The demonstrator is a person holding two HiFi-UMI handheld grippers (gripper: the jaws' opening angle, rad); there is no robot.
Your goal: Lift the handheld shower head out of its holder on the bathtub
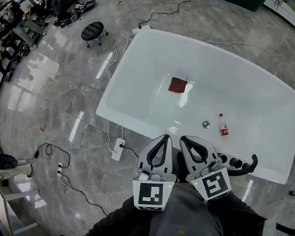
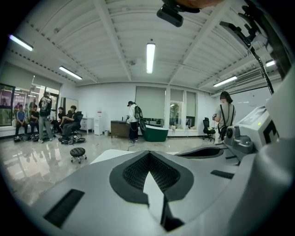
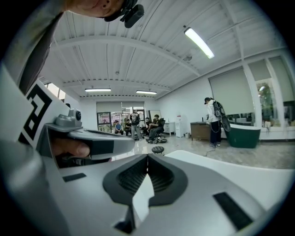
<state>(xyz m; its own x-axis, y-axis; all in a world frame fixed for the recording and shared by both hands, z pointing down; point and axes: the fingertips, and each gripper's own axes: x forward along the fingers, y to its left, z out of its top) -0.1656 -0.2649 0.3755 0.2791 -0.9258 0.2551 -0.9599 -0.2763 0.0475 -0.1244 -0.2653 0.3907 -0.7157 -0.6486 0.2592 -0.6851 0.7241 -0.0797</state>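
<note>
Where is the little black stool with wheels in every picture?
Head view: the black wheeled stool is at the upper left, on the floor beyond the white bathtub.
Left gripper view: the black wheeled stool is at the middle left, left of the white bathtub.
Right gripper view: the black wheeled stool is near the centre, just left of the white bathtub.
Shared landmark: the white bathtub.

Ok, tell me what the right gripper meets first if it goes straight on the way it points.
Probably the white bathtub: the shut right gripper points slightly down across its near rim, so the inner wall or floor comes first. Depth is unclear.
</note>
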